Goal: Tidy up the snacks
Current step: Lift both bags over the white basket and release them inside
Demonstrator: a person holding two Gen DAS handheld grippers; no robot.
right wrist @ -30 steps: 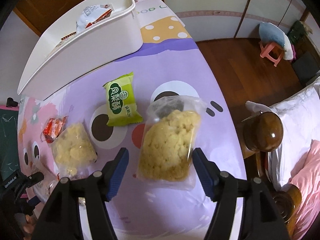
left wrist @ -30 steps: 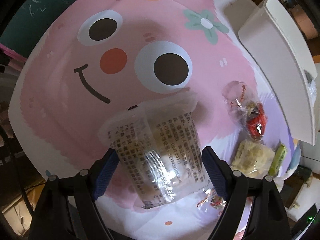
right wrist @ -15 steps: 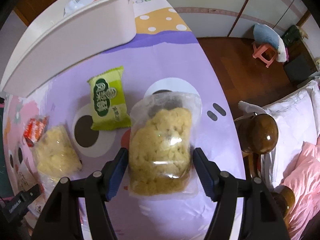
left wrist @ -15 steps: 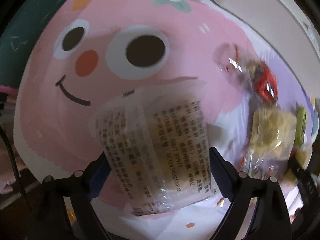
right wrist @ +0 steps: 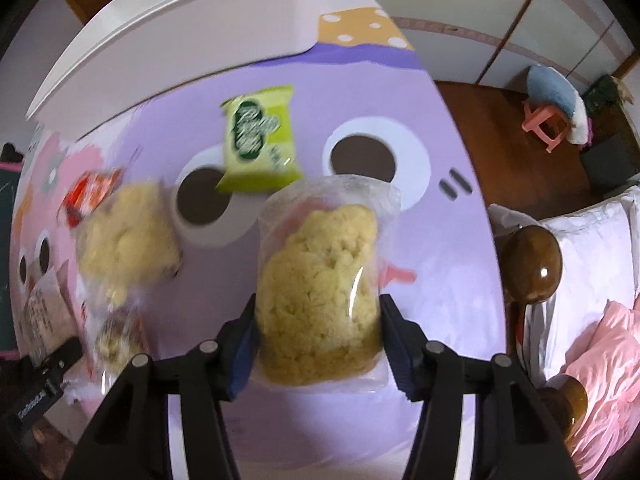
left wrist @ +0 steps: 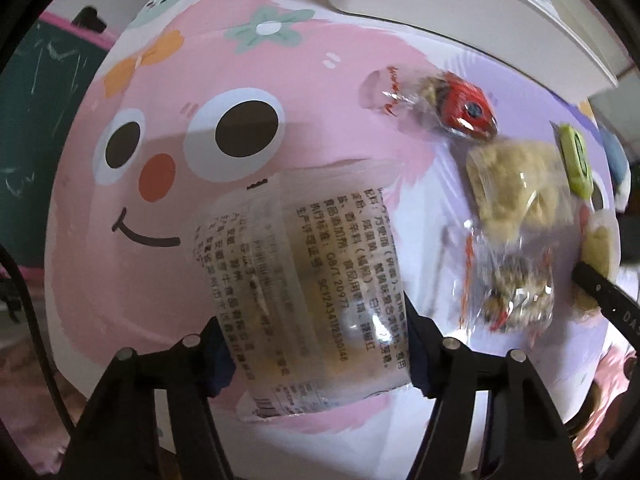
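In the left wrist view a clear packet with black printed text (left wrist: 308,292) lies on the pink cartoon mat (left wrist: 120,280), between the fingers of my left gripper (left wrist: 318,356). The jaws are closing, and both pads touch the packet's sides. In the right wrist view a clear bag of yellow crumbly pastry (right wrist: 320,288) sits on the purple part of the mat (right wrist: 440,240). My right gripper (right wrist: 318,350) is closing on it, pads against both edges. Both grippers point down at the table.
A white bin (right wrist: 180,32) stands at the back. Loose on the mat lie a green packet (right wrist: 260,140), a second yellow pastry bag (right wrist: 128,236), a red-wrapped snack (right wrist: 92,196) and a nutty snack in clear wrap (left wrist: 516,292). A wooden bedpost (right wrist: 532,264) and bedding lie right of the table.
Both pairs of jaws have narrowed onto their packets. The left gripper has rolled and shifted toward the other snacks. The right gripper has come lower over the pastry bag.
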